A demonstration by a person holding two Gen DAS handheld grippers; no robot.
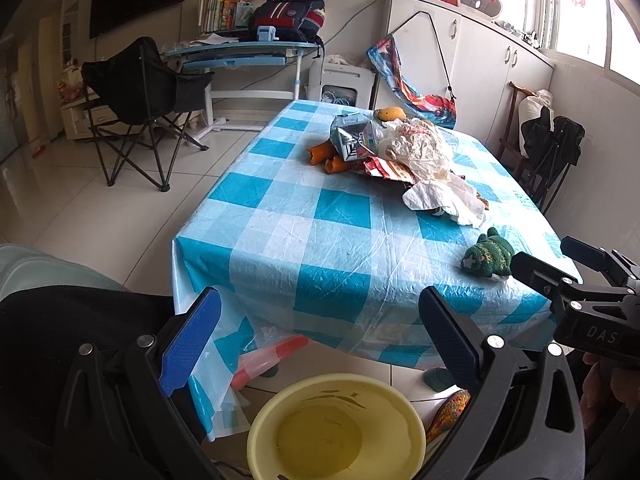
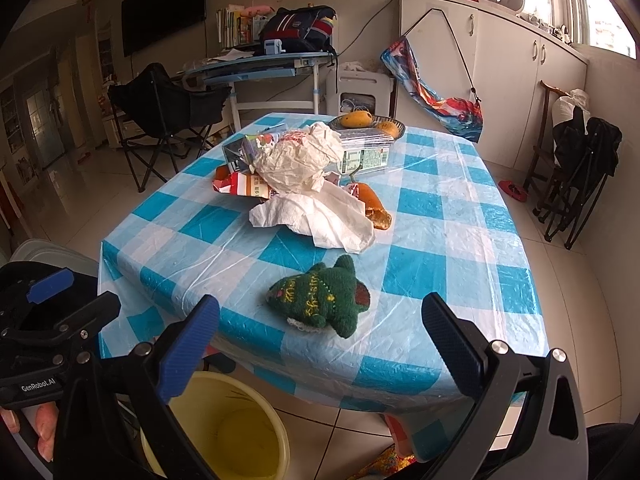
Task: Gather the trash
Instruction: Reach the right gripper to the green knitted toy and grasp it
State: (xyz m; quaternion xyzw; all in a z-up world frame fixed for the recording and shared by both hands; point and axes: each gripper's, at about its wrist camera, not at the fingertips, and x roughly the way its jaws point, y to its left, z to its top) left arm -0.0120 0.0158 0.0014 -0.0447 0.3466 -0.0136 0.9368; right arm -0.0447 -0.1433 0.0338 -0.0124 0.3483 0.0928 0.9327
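Yellow bin (image 1: 336,428) sits on floor below table edge, looks empty; we're at the start. Left gripper (image 1: 320,344) & right gripper (image 2: 320,344) both spread wide, holding nothing. Trash pile (image 2: 304,176) mid-table, well apart from us; next we prob reach for white tissue (image 2: 320,216)
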